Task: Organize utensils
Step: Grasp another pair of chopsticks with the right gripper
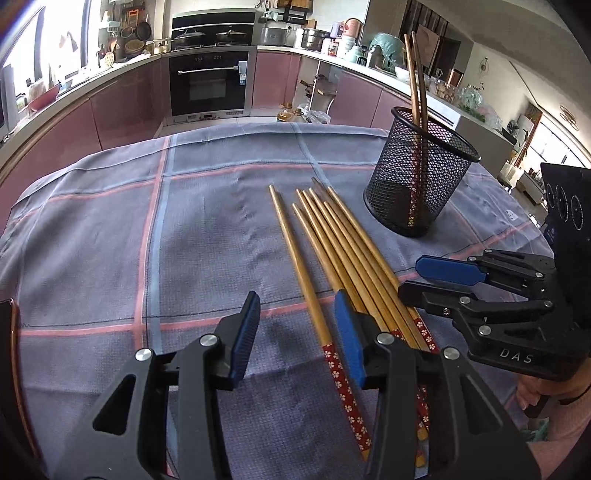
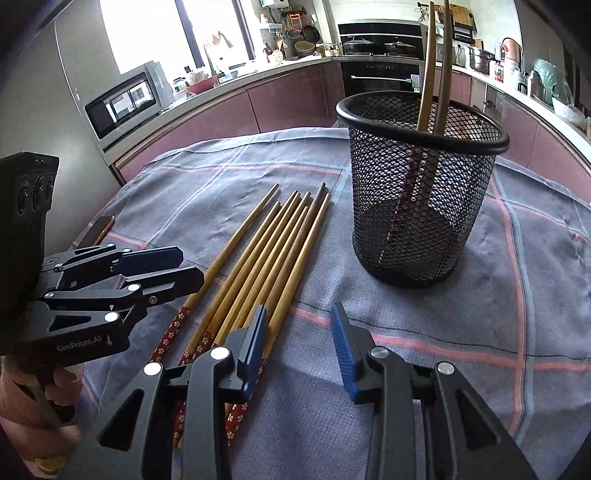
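Chopsticks [image 1: 343,258] laid in a bundle on clothed bench [image 1: 110,258], two stood in mesh cup [image 1: 421,177] | left gripper [image 1: 295,339] jaws parted around one chopstick, ungripped | right gripper [image 2: 299,339] jaws parted, nothing held

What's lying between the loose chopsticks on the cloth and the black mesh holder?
Nothing: only bare checked cloth separates the loose chopsticks from the mesh holder, clearest in the right wrist view.

Daylight floods a kitchen window [image 2: 147,33] above curved pink cabinets [image 1: 122,107], where a built-in oven [image 1: 208,83] and a steel microwave [image 2: 122,101] stand.
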The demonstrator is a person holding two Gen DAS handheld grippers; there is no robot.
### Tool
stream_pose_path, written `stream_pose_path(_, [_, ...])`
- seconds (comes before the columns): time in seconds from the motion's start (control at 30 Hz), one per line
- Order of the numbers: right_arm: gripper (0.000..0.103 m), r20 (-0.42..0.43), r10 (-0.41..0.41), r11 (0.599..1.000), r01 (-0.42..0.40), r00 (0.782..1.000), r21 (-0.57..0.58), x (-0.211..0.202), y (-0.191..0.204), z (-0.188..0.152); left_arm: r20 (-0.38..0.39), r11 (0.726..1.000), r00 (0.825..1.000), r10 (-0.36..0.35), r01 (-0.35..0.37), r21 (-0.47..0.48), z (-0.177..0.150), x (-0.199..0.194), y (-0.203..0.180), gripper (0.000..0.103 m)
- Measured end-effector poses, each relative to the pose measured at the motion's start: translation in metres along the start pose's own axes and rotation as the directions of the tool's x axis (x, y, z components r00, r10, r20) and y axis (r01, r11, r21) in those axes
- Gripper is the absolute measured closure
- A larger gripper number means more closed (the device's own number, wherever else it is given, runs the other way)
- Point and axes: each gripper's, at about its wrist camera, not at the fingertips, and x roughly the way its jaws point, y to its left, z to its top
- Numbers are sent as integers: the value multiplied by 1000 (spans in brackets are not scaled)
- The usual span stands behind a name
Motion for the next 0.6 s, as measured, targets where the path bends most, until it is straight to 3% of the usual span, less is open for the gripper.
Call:
stream_pose_path(0.3, [75,-15,-20,1000,20,1000,-1,2,2,3,-26,999,999,24,-23,26,-1,11,-5,74])
stream_pose_path(0.6, [79,-29,-63,998,62,998,-30,14,10,12,-40,998,998,50,-48,46,8,18,-8,75])
